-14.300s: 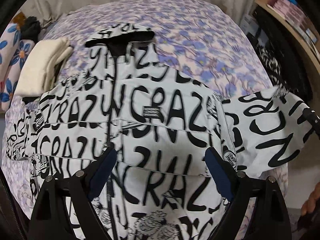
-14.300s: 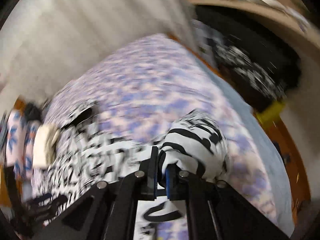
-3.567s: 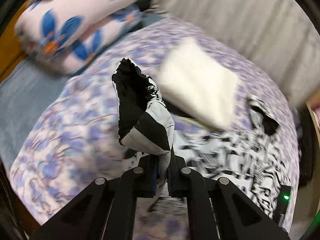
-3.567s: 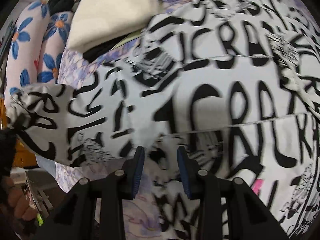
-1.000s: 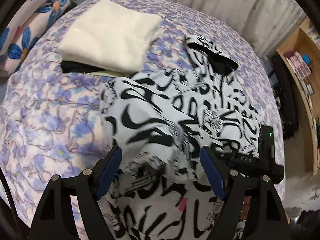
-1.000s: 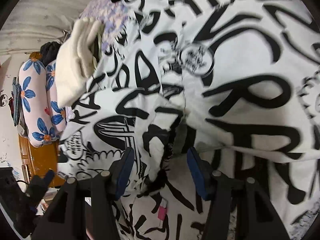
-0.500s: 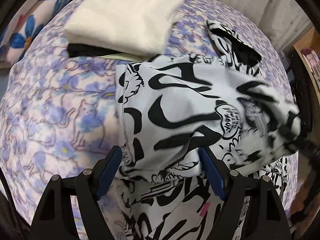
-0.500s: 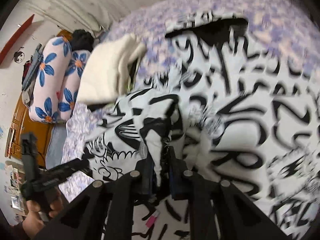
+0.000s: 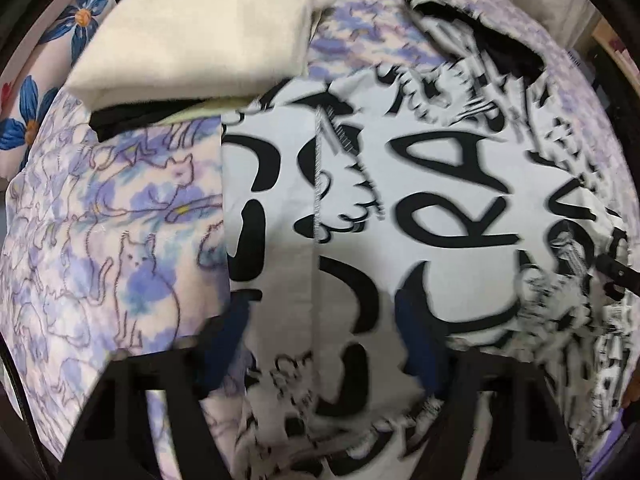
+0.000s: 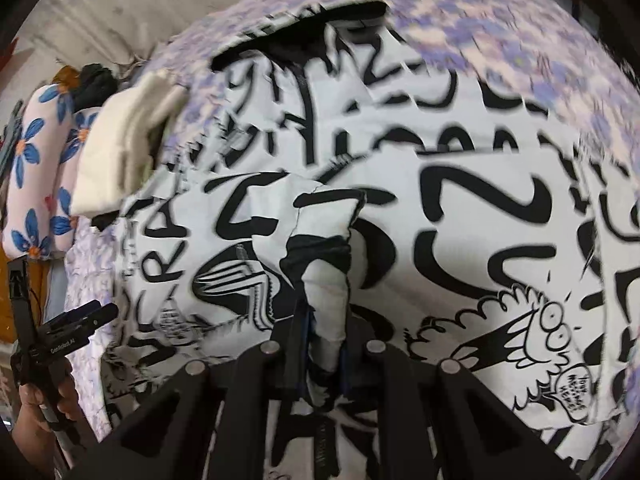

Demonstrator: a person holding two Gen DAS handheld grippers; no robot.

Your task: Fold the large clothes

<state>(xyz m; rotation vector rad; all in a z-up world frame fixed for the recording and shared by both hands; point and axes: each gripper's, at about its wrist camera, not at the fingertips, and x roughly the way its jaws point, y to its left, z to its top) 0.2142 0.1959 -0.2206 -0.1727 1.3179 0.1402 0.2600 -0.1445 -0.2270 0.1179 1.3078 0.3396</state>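
A large white jacket with black lettering [image 9: 400,200] lies on the purple floral bedspread [image 9: 120,220], its black-lined hood [image 9: 492,40] at the far end. My left gripper [image 9: 324,340] is open low over the jacket's folded-in left part, its blue pads [image 9: 224,344] either side of the cloth. My right gripper [image 10: 324,344] is shut on a bunched sleeve cuff [image 10: 320,248] of the jacket and holds it over the jacket's front [image 10: 480,220]. The left gripper also shows at the right wrist view's left edge [image 10: 80,320].
A folded cream garment [image 9: 208,28] on dark clothes lies by the jacket's left shoulder; it also shows in the right wrist view [image 10: 124,148]. Blue-flowered pillows [image 10: 36,160] lie beyond it. A shelf stands past the bed's right side [image 9: 616,48].
My left gripper has dropped closer to the jacket's folded left part. My right gripper, open a second ago, has shut on the sleeve cuff and carries it over the jacket's front.
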